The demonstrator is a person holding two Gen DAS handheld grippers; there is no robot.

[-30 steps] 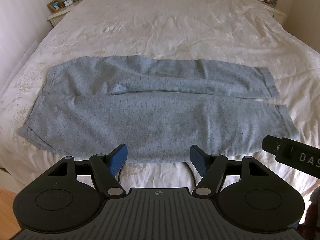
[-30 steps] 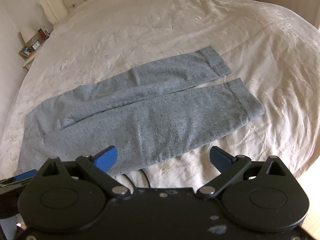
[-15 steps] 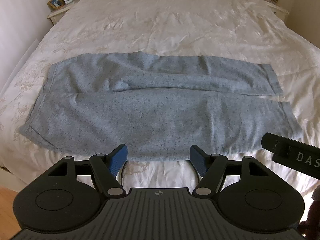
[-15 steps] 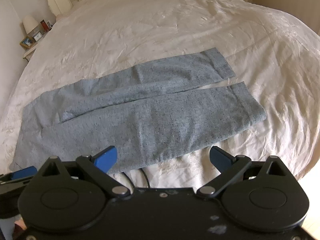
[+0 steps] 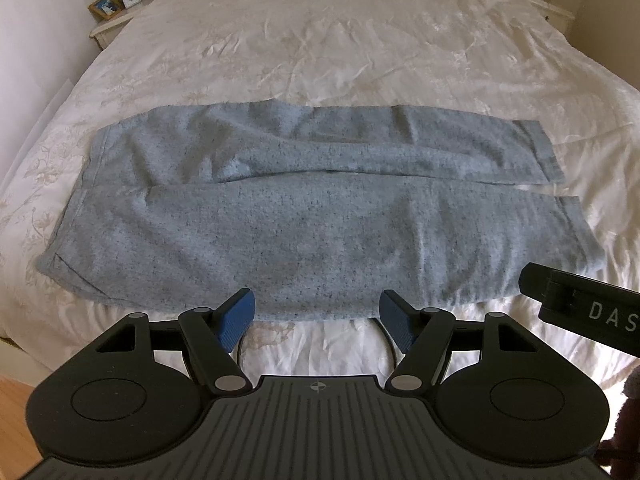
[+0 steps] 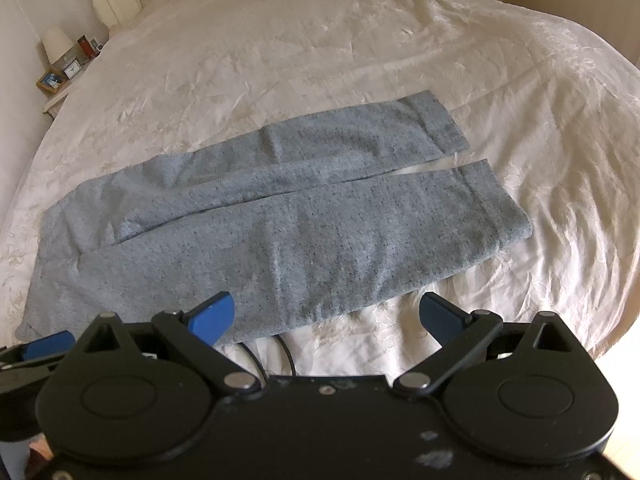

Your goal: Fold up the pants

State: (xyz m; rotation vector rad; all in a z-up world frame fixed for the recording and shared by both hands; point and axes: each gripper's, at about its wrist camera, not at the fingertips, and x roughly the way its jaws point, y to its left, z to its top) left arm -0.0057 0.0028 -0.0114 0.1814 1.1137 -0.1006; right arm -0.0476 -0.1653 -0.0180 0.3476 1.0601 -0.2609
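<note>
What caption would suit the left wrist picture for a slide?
Open left hand-held gripper poised at the near edge of grey pants laid flat on a white bed.

Both wrist views near bed edge (image 5: 280,340), sharing pants (image 5: 312,216)

Soft matt knit cloth on sheeny crumpled cloth.

Pants (image 5: 312,216) of grey-blue flecked, fuzzy knit. Bed (image 5: 360,40) covered in cream cloth with a faint satin sheen, creased, a pale floral pattern at the near left. Left hand-held gripper (image 5: 316,320) and right hand-held gripper (image 6: 326,320) of matt black plastic with bright metal pivot pins; fingertips (image 5: 236,316) padded in ribbed blue. Glossy wood floor (image 5: 16,396) at near left.
</note>
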